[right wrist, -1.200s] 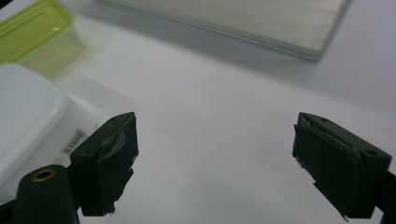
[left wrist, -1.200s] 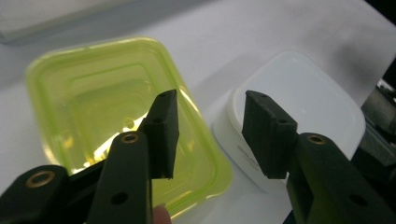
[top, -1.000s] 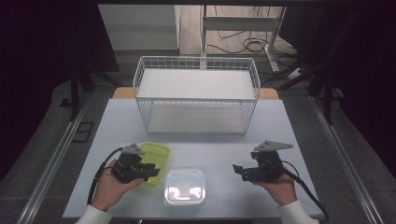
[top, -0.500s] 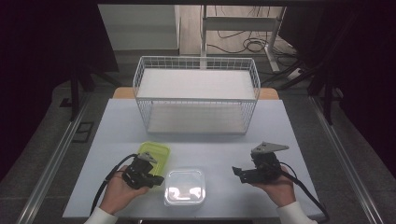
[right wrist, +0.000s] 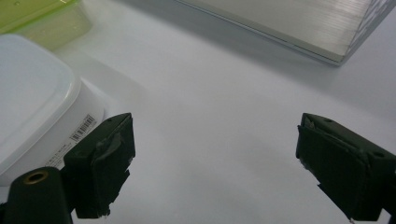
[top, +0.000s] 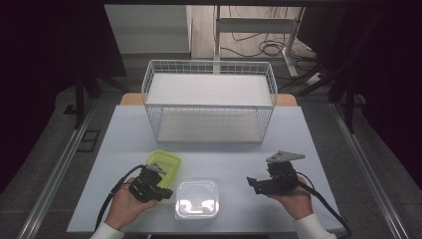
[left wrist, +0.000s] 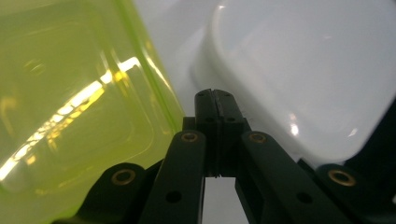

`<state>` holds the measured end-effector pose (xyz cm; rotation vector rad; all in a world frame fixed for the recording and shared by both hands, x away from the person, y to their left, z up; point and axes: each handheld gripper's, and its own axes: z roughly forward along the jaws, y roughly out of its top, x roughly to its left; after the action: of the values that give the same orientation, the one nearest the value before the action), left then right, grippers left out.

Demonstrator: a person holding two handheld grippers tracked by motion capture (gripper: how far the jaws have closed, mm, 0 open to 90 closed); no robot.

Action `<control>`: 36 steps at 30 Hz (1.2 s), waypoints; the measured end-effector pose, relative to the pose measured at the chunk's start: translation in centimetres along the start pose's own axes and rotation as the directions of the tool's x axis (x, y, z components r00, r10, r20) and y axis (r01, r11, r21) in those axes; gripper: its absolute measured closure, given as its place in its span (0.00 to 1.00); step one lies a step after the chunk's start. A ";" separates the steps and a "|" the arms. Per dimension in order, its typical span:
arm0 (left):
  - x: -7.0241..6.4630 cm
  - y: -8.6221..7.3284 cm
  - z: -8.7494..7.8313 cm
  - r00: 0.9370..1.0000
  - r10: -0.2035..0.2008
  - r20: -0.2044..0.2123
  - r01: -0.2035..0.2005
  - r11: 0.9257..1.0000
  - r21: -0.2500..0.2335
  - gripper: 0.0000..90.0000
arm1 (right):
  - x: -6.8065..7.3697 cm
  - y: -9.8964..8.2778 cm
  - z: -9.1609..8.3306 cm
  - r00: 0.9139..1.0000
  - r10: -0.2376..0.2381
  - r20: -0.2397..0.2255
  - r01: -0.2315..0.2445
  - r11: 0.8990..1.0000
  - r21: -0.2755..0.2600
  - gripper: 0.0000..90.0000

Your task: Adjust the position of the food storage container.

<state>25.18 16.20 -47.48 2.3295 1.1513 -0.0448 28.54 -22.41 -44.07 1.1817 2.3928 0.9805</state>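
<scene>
The left gripper (top: pixel 158 187) has just closed its jaws – in the left gripper view they stand pressed flat together with nothing between them, the tips poised over the gap between the yellow-green container (left wrist: pixel 70 107) and the white lidded container (left wrist: pixel 308 70). Compared with a second ago, the left hand has slid a little inward along the near edge of the table (top: pixel 124 134), from beside the yellow-green container (top: pixel 163 166) toward the spot where the two boxes nearly meet.

The right gripper (right wrist: pixel 215 163) stands wide, empty, just to the right of the white lidded container (top: pixel 197 199), whose barcode-labelled side wall shows beside one pad (right wrist: pixel 109 158); that hand has not shifted.

The shut, empty jaws look more like a pushing or prying tip than a grasp – probably to nudge one container or work at a lid edge. Both boxes sit at the table's near edge, well short of the white wire basket (top: pixel 209 99) at the far side.
</scene>
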 end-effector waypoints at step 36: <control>7.8 -3.2 -5.8 0.932 -0.300 -0.202 0.264 0.946 -0.188 1.00 | -0.4 -0.2 0.0 0.999 0.004 0.032 -0.004 1.000 0.014 0.11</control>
<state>26.57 26.21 -46.01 2.0519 1.5408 0.2091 28.67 -22.76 -44.23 1.1981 2.3775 0.9404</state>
